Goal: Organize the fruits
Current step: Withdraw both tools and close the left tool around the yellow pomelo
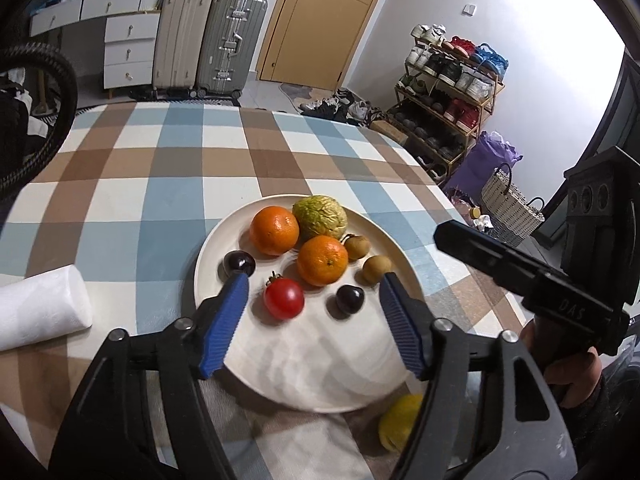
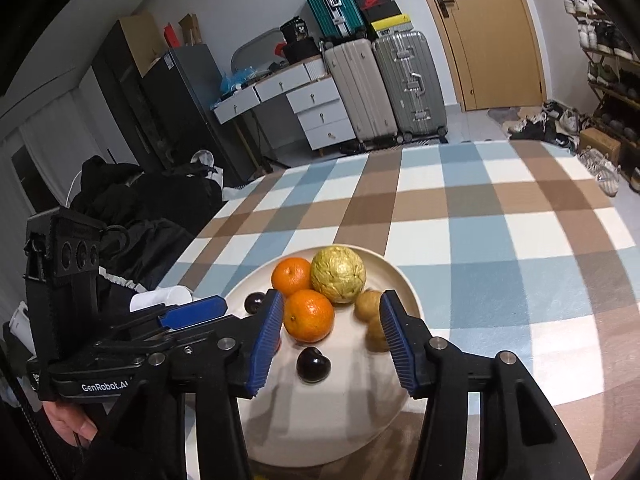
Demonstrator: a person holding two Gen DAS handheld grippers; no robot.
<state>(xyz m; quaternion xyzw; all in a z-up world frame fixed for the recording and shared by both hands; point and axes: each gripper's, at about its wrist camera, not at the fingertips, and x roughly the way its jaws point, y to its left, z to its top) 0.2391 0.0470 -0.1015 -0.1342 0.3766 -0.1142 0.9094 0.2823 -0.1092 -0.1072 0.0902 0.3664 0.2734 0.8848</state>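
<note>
A cream plate (image 1: 320,368) (image 2: 320,424) on the checked tablecloth holds two oranges (image 1: 322,260) (image 2: 309,315), a wrinkled green-yellow fruit (image 1: 320,216) (image 2: 338,275), two small brown fruits (image 1: 376,269) (image 2: 368,305), two dark cherries (image 1: 349,299) (image 2: 313,364) and a red tomato (image 1: 283,298). A yellow lemon (image 1: 400,420) lies on the cloth beside the plate's near rim. My left gripper (image 1: 314,286) is open above the plate, over the tomato and a cherry. My right gripper (image 2: 329,304) is open above the plate, around the near orange without touching.
A white paper roll (image 1: 40,312) lies at the table's left. Suitcases (image 2: 384,88), drawers (image 1: 128,52) and a door stand behind the table. A shoe rack (image 1: 448,92) and a basket (image 1: 508,204) stand at the right. Dark clothes (image 2: 132,208) lie left.
</note>
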